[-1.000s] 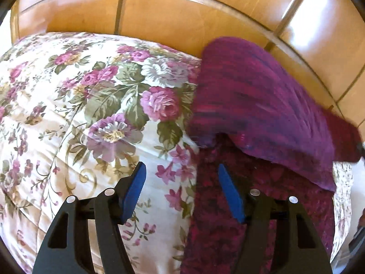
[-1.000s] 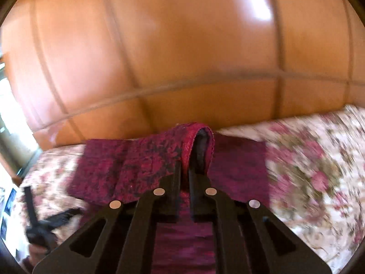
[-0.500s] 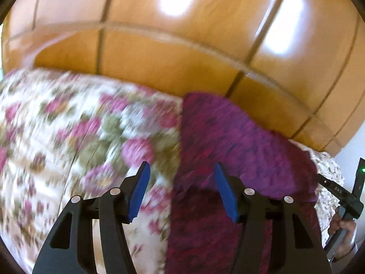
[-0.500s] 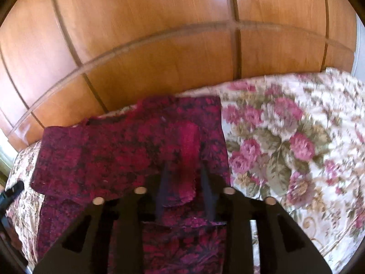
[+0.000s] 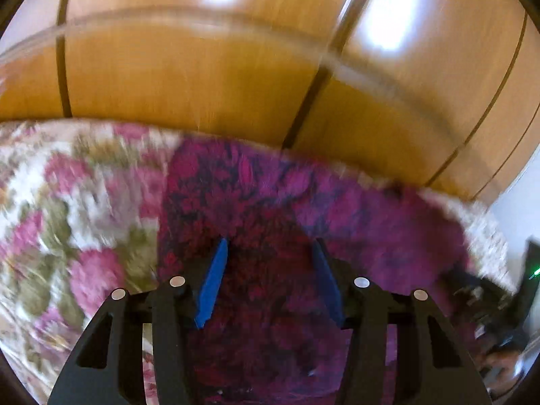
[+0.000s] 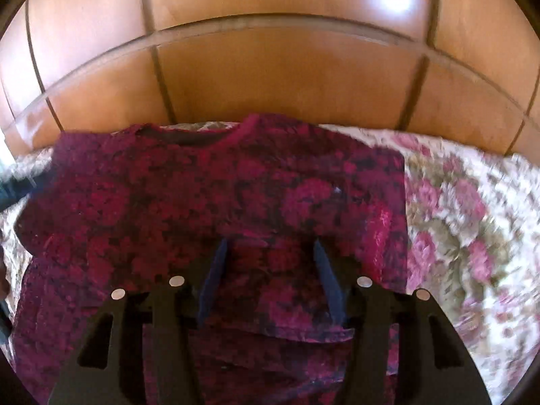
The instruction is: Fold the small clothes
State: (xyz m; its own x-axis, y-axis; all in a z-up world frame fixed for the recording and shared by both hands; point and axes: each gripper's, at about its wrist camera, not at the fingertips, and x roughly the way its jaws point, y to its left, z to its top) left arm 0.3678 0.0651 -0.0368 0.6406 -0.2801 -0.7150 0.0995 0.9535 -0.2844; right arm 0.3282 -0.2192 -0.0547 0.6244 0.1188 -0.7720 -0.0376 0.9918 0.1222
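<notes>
A small magenta and dark red patterned shirt (image 6: 189,202) lies flat on the floral bedspread (image 6: 465,222), neckline toward the headboard, its right sleeve folded in over the body. My right gripper (image 6: 268,253) hangs over the shirt's middle, its jaws opening, with nothing between them. The left wrist view is blurred. It shows the same shirt (image 5: 270,222) under my left gripper (image 5: 270,253), whose blue pads (image 5: 212,287) stand apart while the jaws are closing; no cloth is pinched between them.
A curved wooden headboard (image 6: 276,67) rises just behind the shirt. Floral bedspread (image 5: 67,222) stretches to the left of the shirt in the left wrist view. The other gripper and a hand (image 5: 489,307) show at that view's right edge.
The right gripper let go of the shirt's edge and sank toward it, and the fold now lies flat. The left gripper swung from the bedspread's edge to over the shirt, its jaws narrowing.
</notes>
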